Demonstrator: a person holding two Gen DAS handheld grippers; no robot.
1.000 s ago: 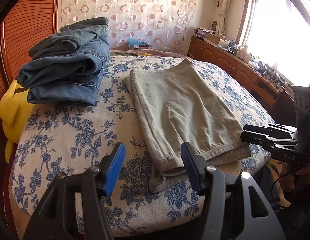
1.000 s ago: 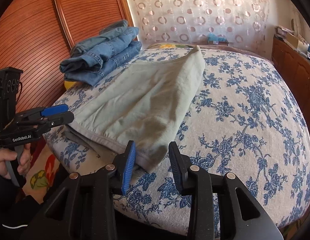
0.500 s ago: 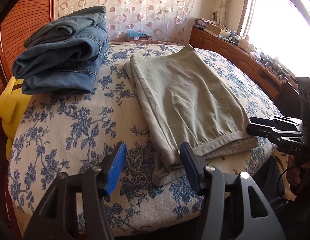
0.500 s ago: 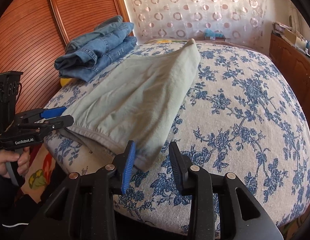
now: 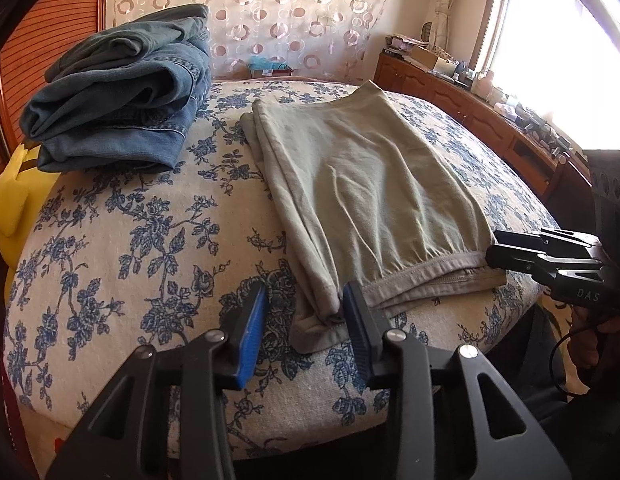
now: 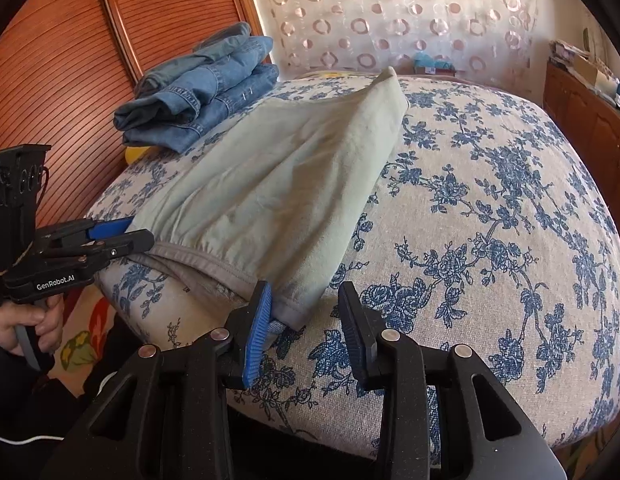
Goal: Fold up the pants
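Your left tool (image 5: 304, 312) has been closing, your right tool (image 6: 304, 308) waits unclenched; pinch the pants (image 5: 374, 184) corners, then fold.

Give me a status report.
Left claw closing around pants corner, no pinch yet. Right claw open at other corner. Jeans stacked clear.

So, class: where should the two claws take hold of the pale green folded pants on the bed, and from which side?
Grip the pale green folded pants at the two near corners of the hemmed edge, coming in from the bed's near edge. That edge lies closest, its stacked layers are exposed, and both corners overhang slightly, so pads can pinch every layer.
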